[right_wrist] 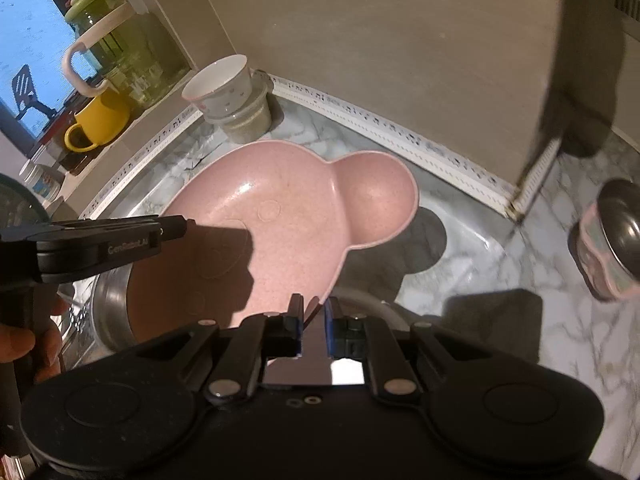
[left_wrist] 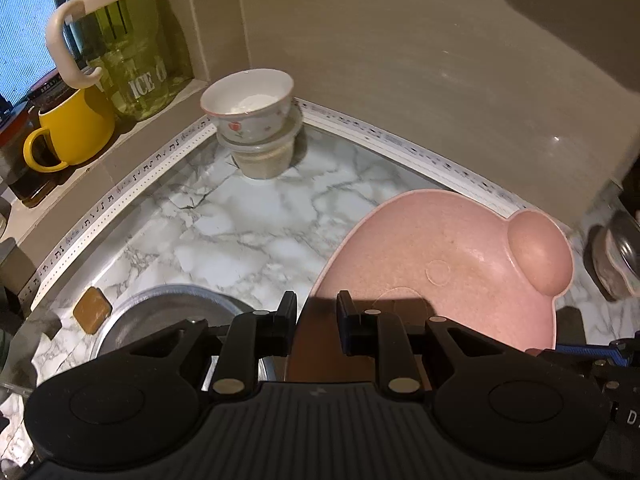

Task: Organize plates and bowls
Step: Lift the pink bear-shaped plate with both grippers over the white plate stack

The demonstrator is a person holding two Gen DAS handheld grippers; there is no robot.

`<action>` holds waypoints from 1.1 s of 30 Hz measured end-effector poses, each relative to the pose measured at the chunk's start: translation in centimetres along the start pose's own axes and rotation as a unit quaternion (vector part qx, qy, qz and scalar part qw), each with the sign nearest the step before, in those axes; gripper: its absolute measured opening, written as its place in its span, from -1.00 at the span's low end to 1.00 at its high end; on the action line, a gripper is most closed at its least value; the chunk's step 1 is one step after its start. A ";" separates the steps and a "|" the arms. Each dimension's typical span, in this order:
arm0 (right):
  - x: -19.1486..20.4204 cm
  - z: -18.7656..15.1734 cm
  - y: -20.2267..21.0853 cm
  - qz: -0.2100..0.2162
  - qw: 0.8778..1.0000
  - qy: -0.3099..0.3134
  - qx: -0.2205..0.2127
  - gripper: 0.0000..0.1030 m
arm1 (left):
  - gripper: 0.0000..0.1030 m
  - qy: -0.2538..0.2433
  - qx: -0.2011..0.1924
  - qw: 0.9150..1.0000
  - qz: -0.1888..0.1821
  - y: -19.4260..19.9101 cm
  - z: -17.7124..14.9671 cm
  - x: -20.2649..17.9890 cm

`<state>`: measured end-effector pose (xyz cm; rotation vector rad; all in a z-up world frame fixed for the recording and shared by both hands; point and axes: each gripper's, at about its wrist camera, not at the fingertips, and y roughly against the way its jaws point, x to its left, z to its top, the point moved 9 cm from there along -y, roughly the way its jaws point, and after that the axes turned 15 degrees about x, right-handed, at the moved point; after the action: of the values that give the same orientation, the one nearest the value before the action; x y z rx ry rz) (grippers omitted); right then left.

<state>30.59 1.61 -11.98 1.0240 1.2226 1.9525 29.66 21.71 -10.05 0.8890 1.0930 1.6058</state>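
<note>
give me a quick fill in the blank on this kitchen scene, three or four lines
1. Both tools, the left tool and the right tool, grip the ____ plate.
2. The mug on the ledge is ____.
3. The flowered bowl sits stacked on a container in the ____ of the counter.
4. The counter has a ____ pattern.

Missing words: pink; yellow; corner; marble

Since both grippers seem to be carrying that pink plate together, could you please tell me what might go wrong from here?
1. Each gripper pinches only the rim of the pink plate: the left gripper and the right gripper could let it slip or twist if they move unevenly.
2. The plate hangs over a steel pan; lowering it could knock them together.
3. The floral bowl, stacked on a container in the corner, could topple if bumped.
</note>
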 end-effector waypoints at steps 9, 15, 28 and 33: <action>-1.7 -3.6 1.2 -0.002 1.000 -0.009 0.003 -0.79 | -0.61 -0.016 0.012 1.000 -0.012 0.6 -3.2 -2.5; -2.7 -5.9 0.9 0.002 1.000 -0.013 0.011 -0.78 | -0.61 -0.029 0.025 0.999 -0.013 0.2 -5.2 -3.8; -4.1 -8.8 -0.8 -0.003 0.999 -0.024 0.036 -0.78 | -0.61 -0.038 0.038 0.998 -0.015 -1.3 -7.6 -5.6; -4.4 -9.3 -1.5 -0.004 0.998 -0.030 0.047 -0.78 | -0.61 -0.043 0.045 0.998 -0.010 -2.2 -8.0 -5.9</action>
<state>25.09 -5.46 -17.19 1.1138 1.2940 1.8596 24.65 14.41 -15.05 0.9942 1.1174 1.4983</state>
